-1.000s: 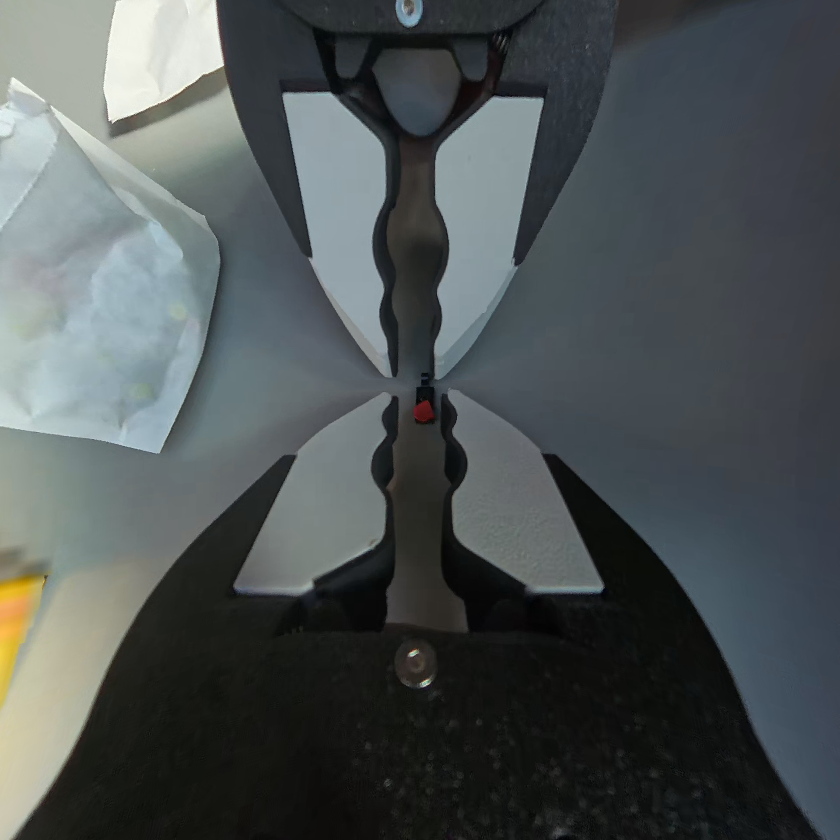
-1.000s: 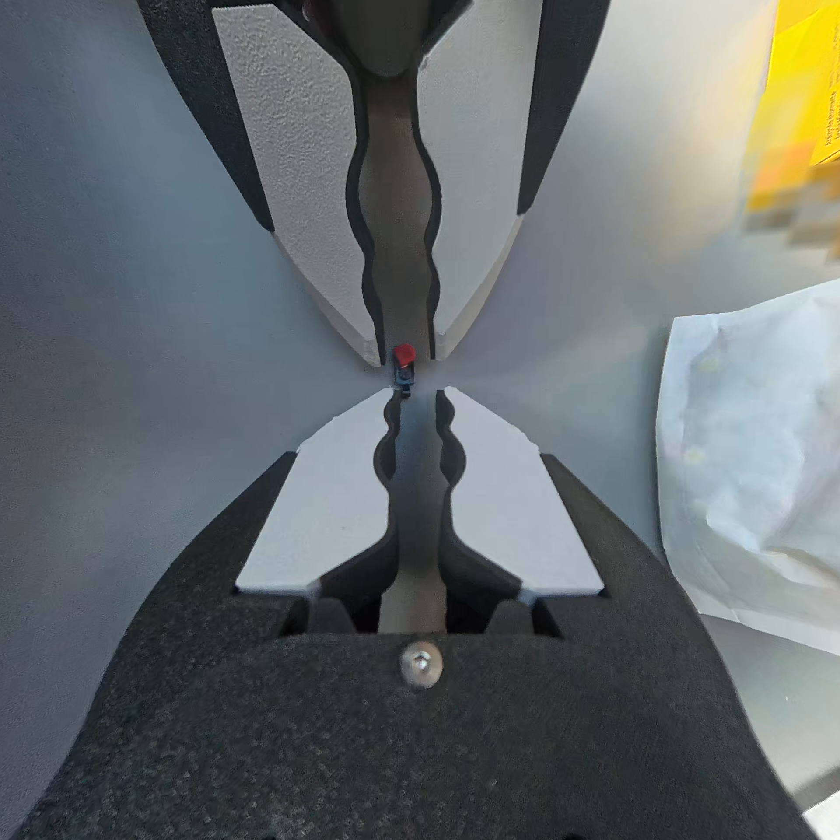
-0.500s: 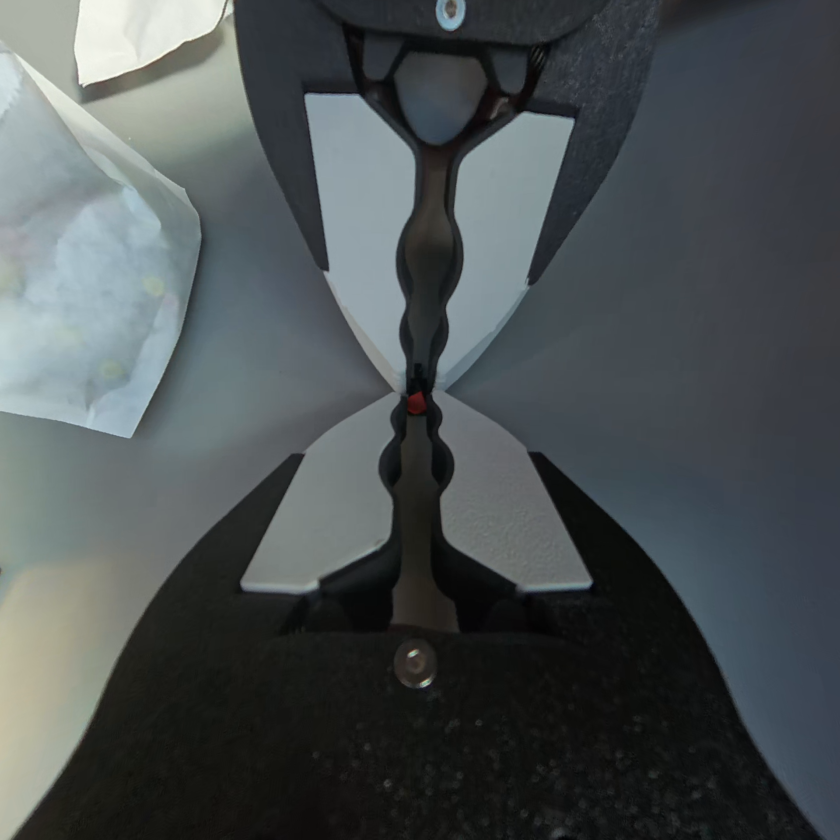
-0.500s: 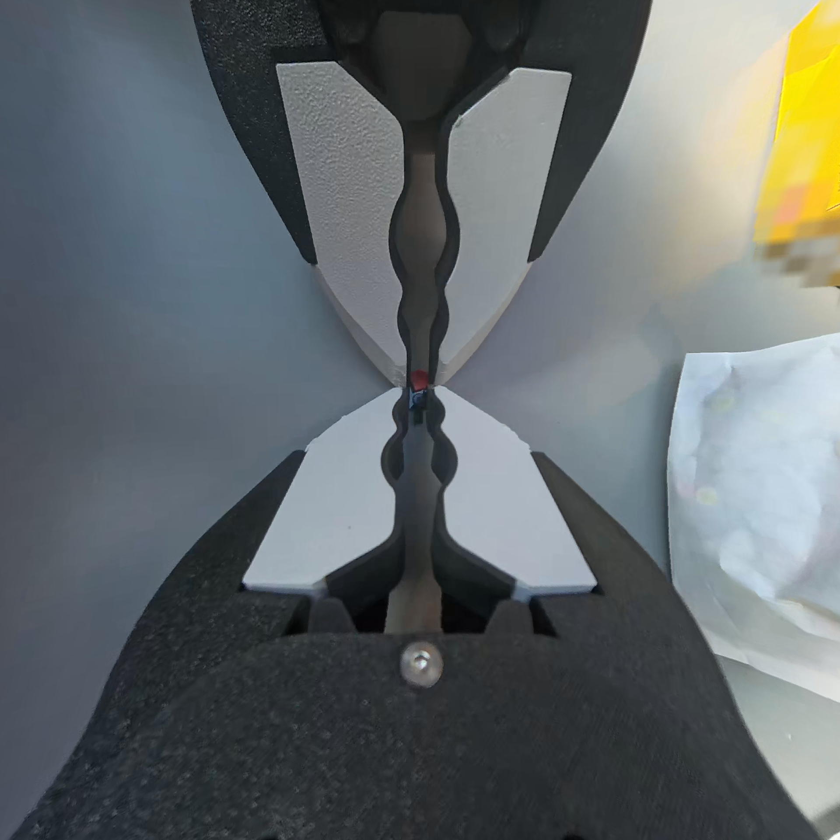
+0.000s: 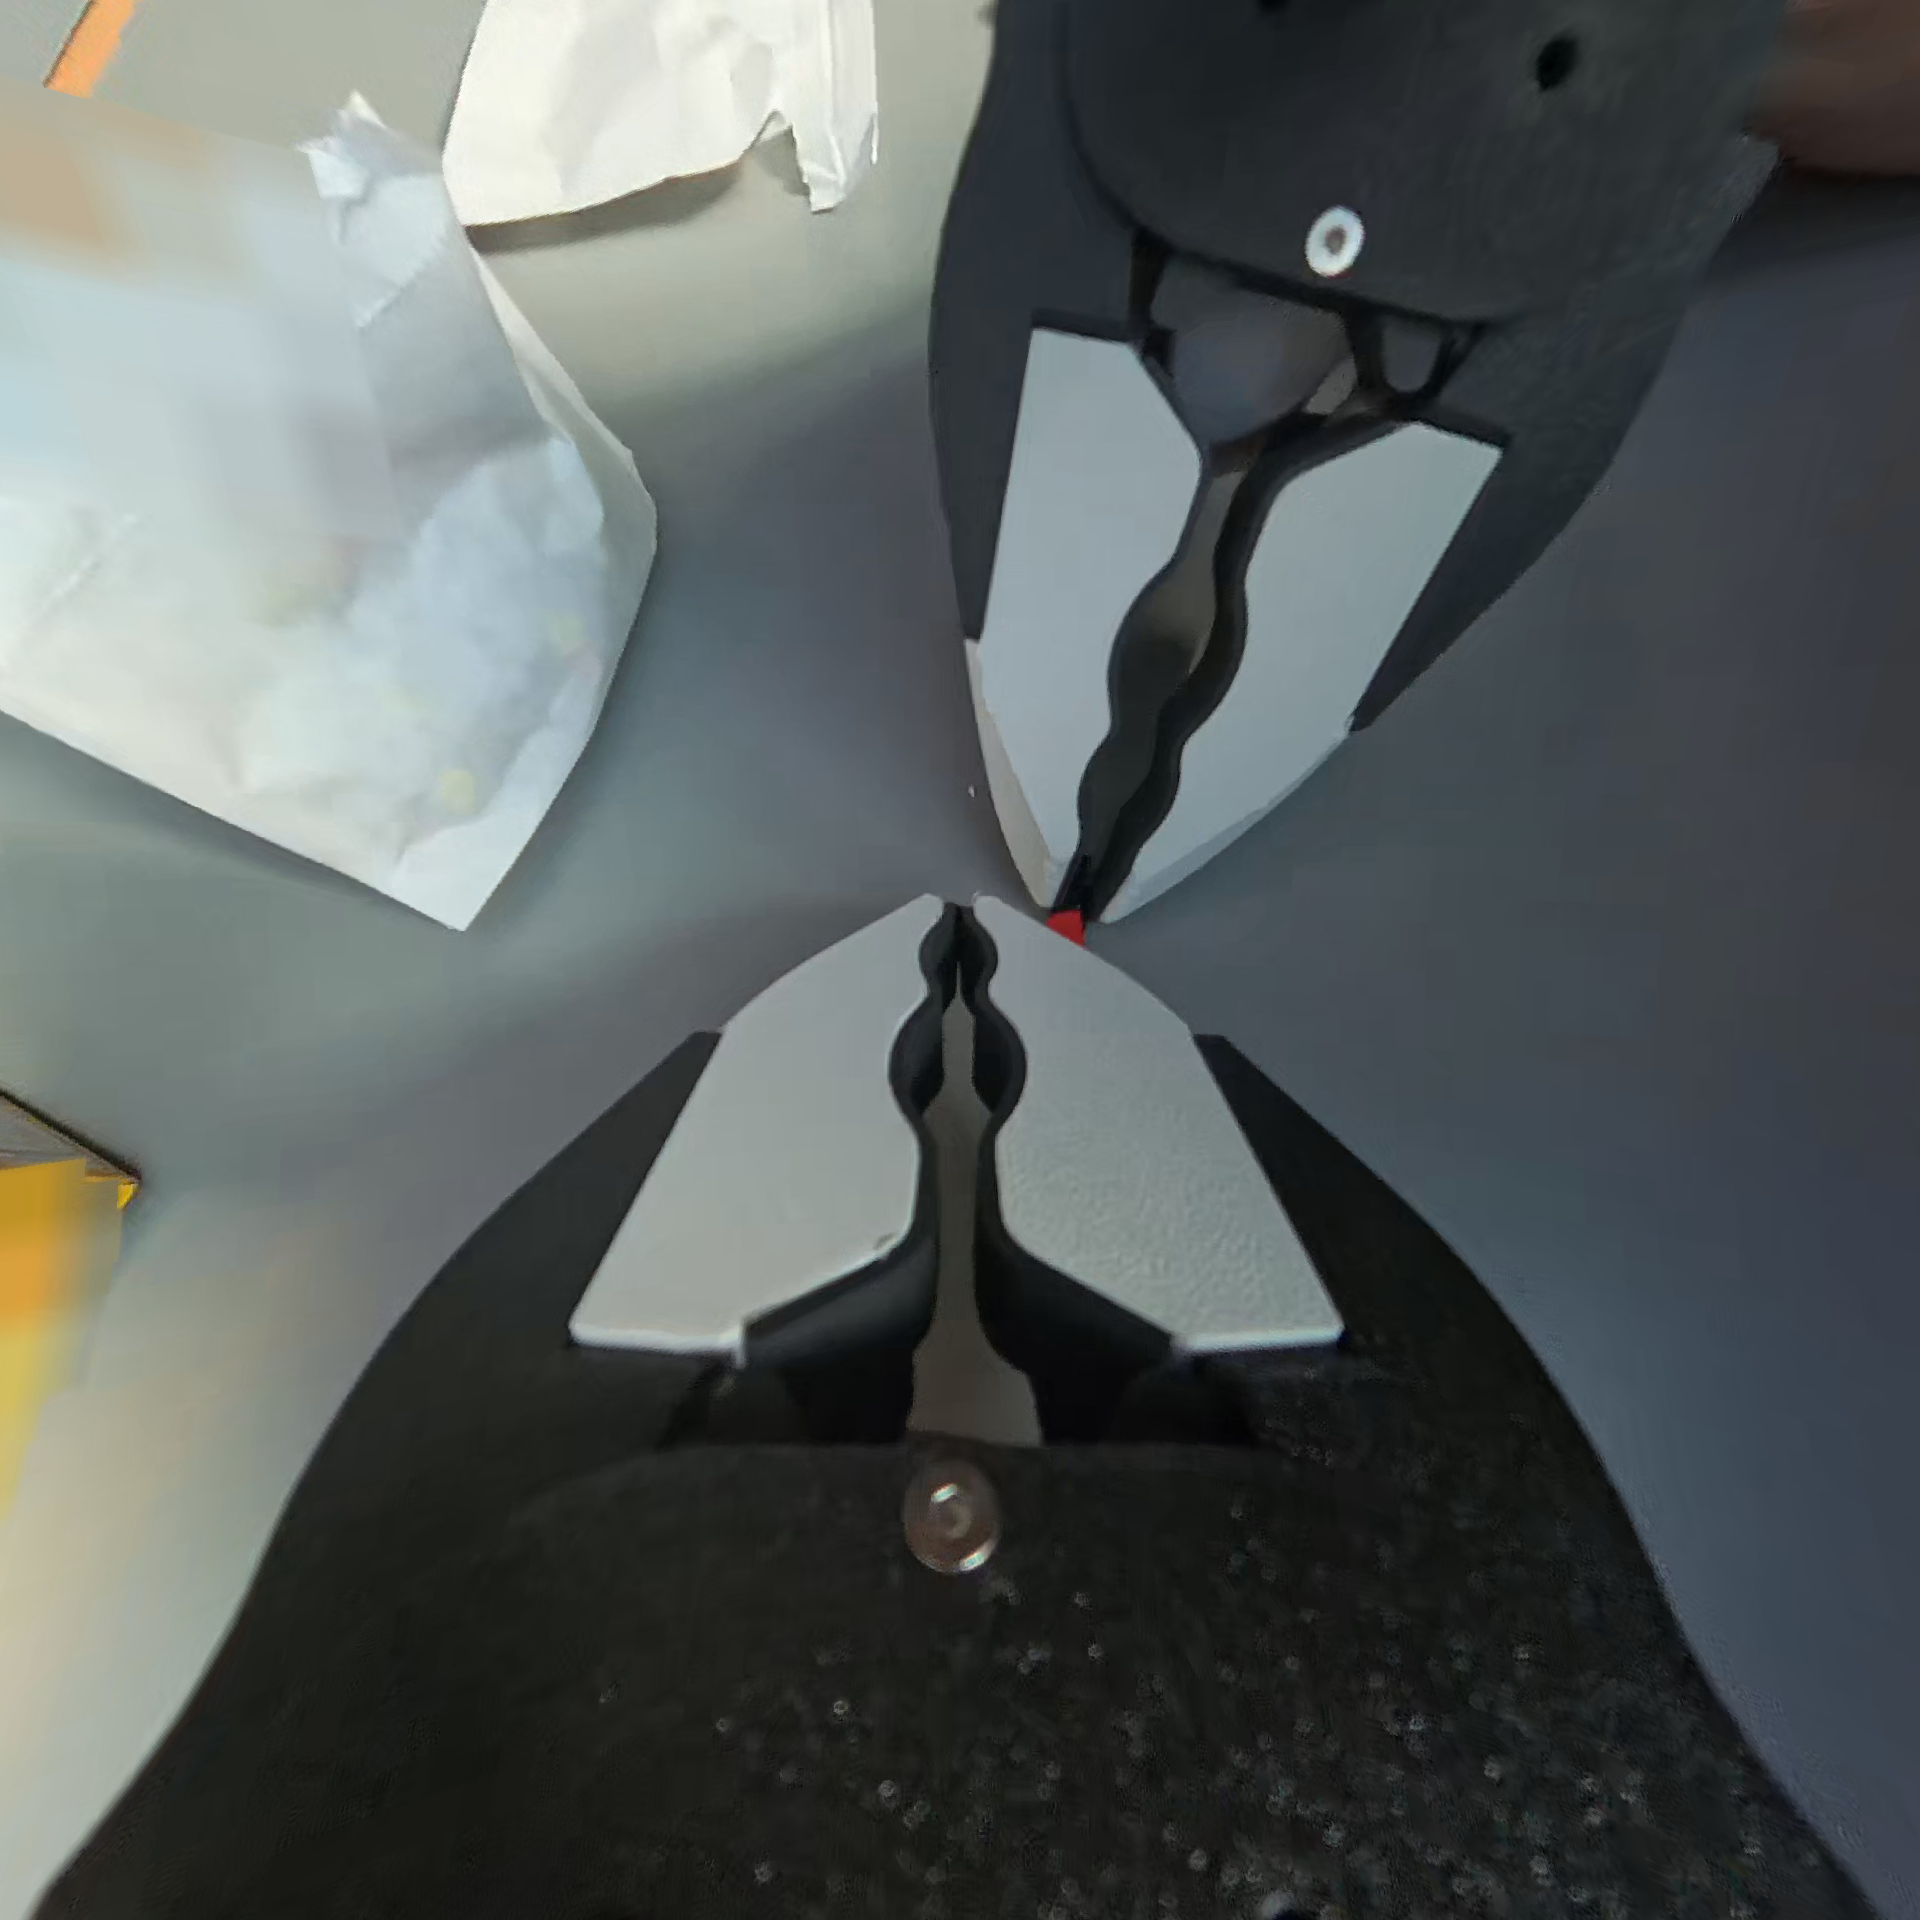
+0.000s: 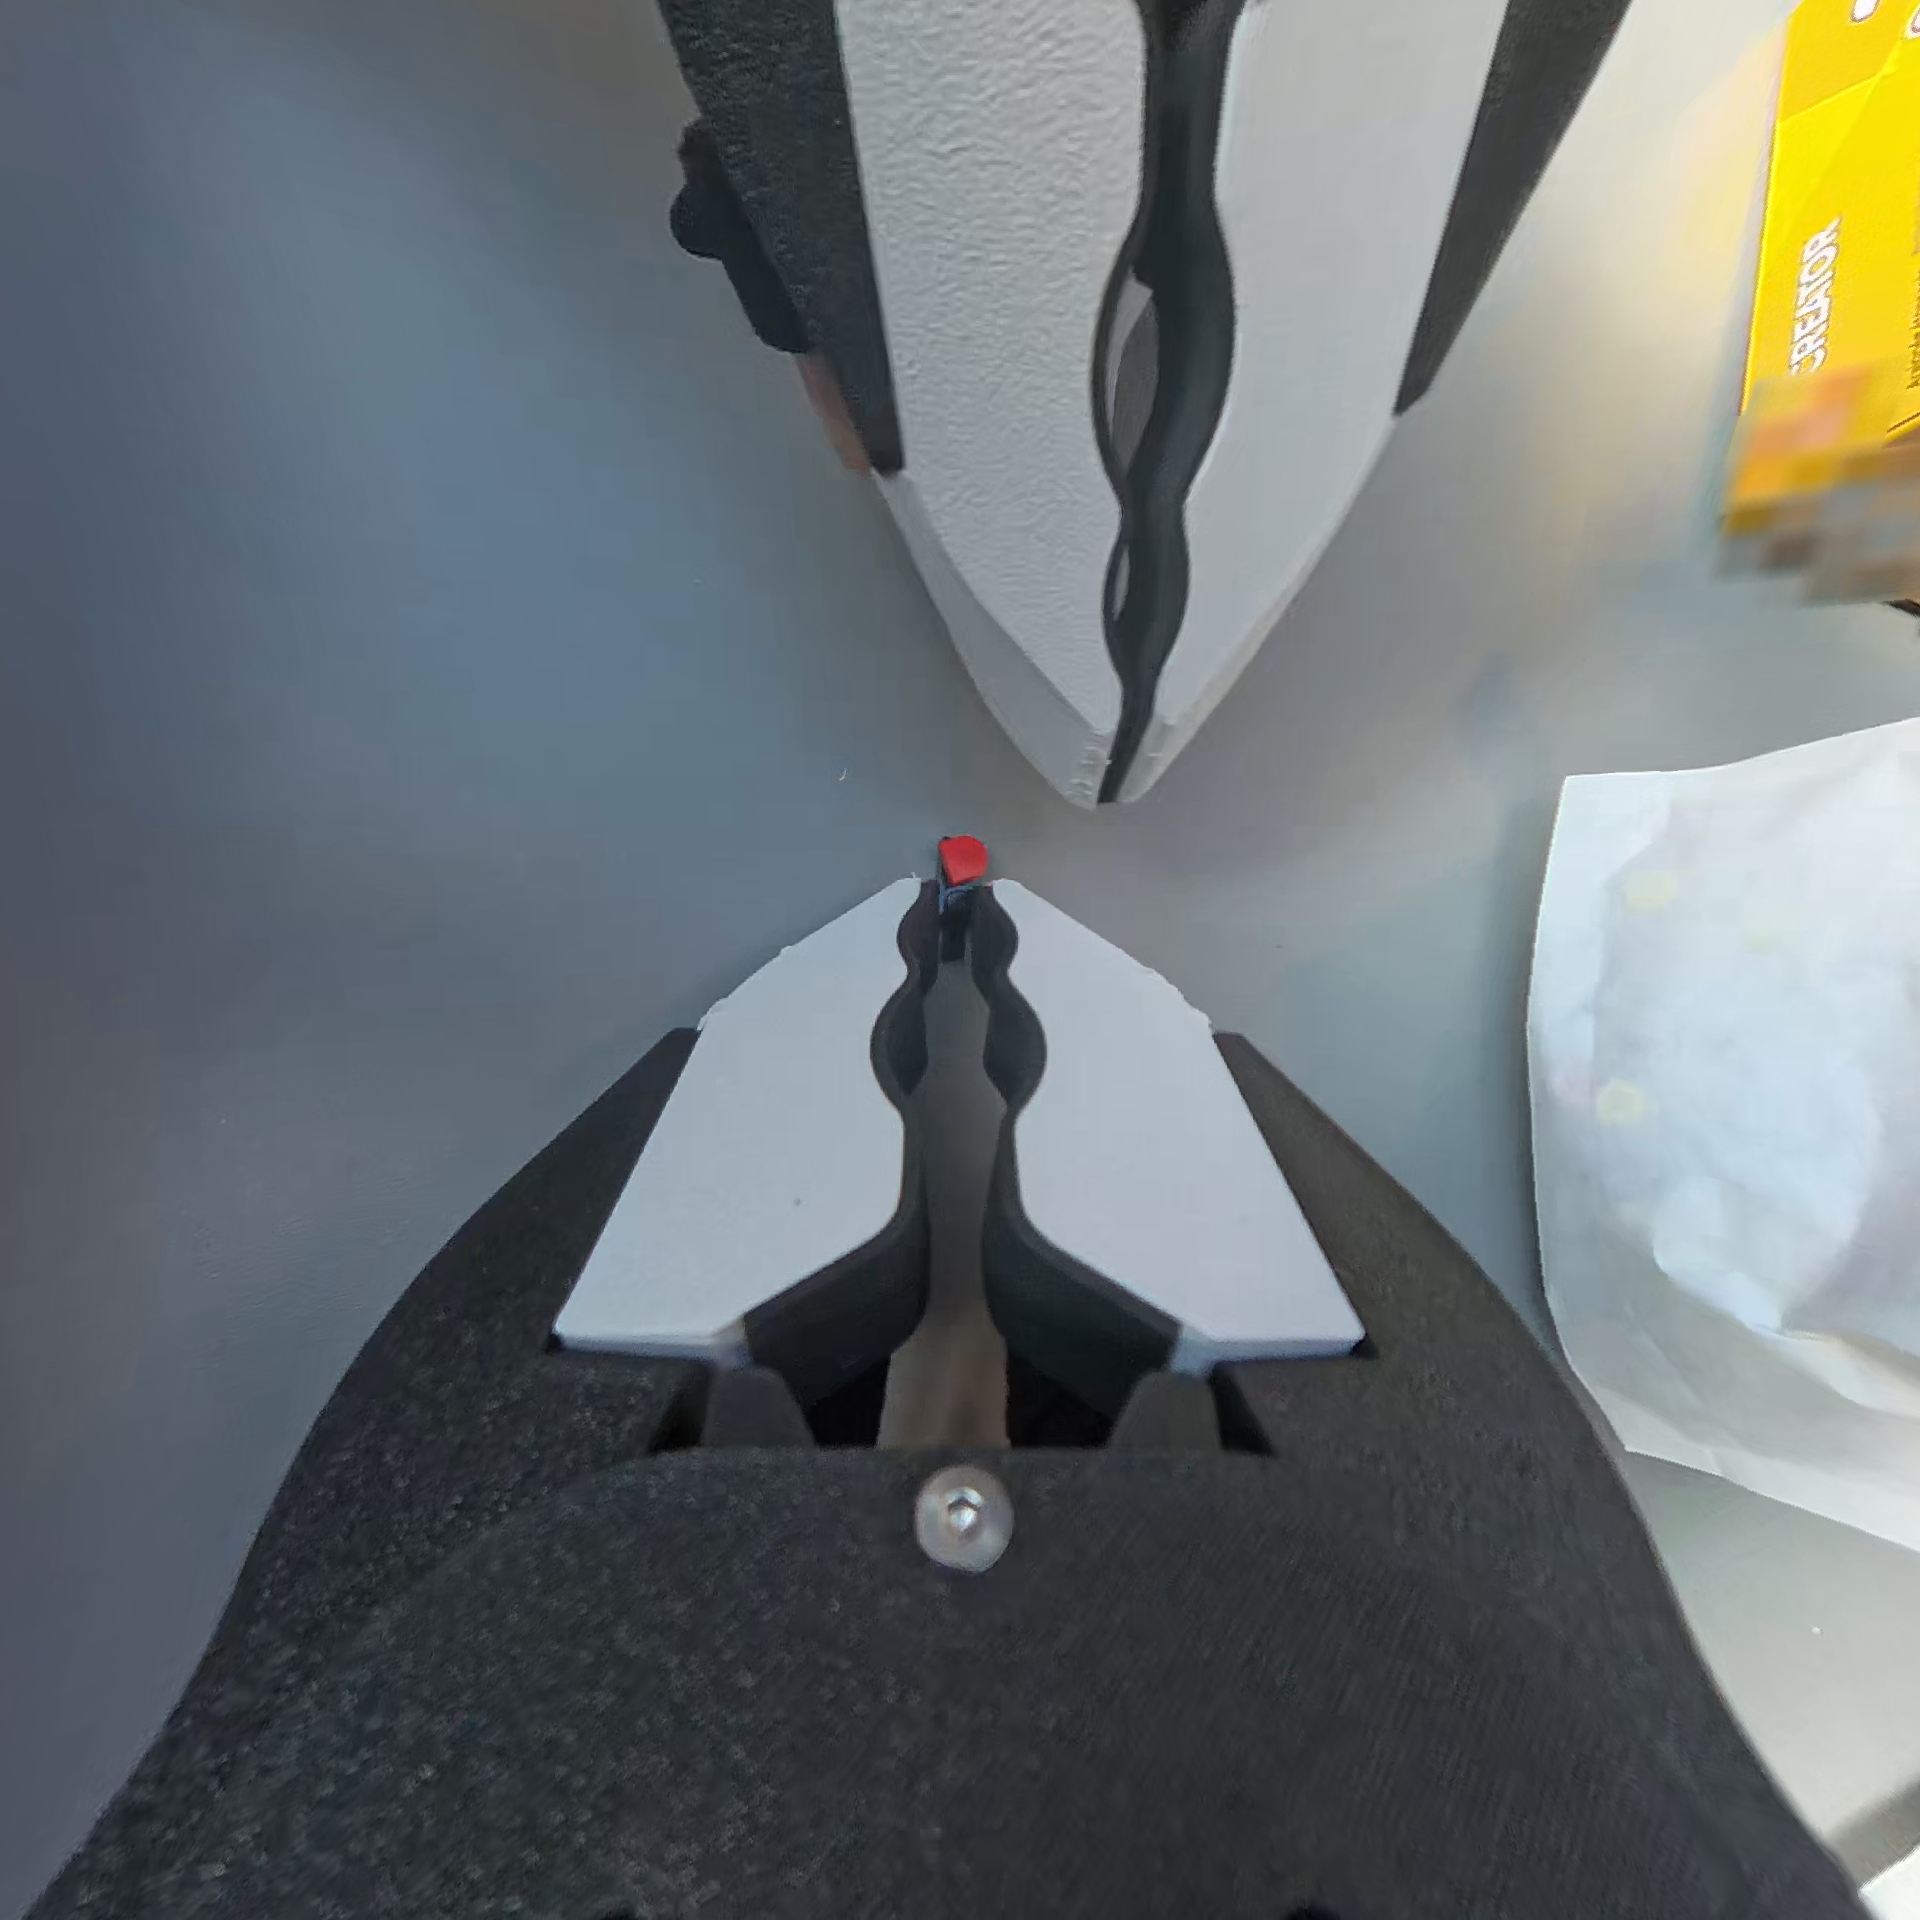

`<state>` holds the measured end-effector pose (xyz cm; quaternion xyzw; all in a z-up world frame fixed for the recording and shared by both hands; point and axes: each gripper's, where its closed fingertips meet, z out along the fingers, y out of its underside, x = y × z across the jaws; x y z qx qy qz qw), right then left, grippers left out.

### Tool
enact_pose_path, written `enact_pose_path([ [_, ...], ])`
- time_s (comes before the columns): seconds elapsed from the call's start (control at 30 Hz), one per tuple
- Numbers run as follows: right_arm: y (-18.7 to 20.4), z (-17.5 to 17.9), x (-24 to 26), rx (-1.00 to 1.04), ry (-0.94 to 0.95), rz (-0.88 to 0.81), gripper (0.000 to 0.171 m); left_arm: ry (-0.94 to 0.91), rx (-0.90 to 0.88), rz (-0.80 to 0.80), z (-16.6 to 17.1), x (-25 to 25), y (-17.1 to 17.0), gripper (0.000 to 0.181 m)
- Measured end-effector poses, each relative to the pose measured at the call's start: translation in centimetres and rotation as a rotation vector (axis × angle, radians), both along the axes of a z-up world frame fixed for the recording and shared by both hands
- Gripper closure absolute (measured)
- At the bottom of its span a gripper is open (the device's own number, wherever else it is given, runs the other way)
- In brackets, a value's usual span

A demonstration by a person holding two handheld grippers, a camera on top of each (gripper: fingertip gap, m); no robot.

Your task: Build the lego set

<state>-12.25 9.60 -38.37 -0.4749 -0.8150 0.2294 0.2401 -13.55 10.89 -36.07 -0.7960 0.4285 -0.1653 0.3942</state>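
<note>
In the right wrist view my right gripper (image 6: 961, 896) is shut on a tiny black lego piece (image 6: 953, 925) with a small red lego piece (image 6: 961, 860) stuck on its end, poking out past the fingertips. My left gripper (image 6: 1112, 792) hangs just above and right of it, shut and empty, a short gap away. In the left wrist view my left gripper (image 5: 961, 912) is shut with nothing in it. The right gripper (image 5: 1078, 902) comes in from the upper right, with the red piece (image 5: 1066, 925) at its tips beside my left fingertips.
A grey table (image 6: 364, 623) lies under both grippers. A crumpled white paper bag (image 5: 312, 571) (image 6: 1745, 1091) lies beside them, and torn white paper (image 5: 644, 94) farther off. A yellow box (image 6: 1829, 312) (image 5: 42, 1299) stands near the bag. Both grippers' tips are close together, under 4 cm apart.
The left gripper held the red piece against the black piece in the right gripper. The red piece now sits on the black piece in the right gripper, and the left gripper has come away empty.
</note>
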Motion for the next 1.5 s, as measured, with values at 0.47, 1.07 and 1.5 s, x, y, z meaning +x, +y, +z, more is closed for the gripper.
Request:
enact_pose_path([
  [0.47, -0.1, -0.1, 0.0, -0.028, 0.006, 0.002, 0.164, 0.278, 0.105, -0.169, -1.9, 1.3, -1.1, 0.175],
  [1.07, 0.2, -0.1, 0.1, -0.034, 0.006, 0.001, 0.163, 0.208, 0.211, -0.081, -1.5, 0.9, -0.7, 0.181],
  [1.5, -0.7, -0.1, -0.2, -0.04, -0.008, 0.027, 0.163, 0.395, 0.349, -0.127, -1.5, 0.7, 1.2, 0.181],
])
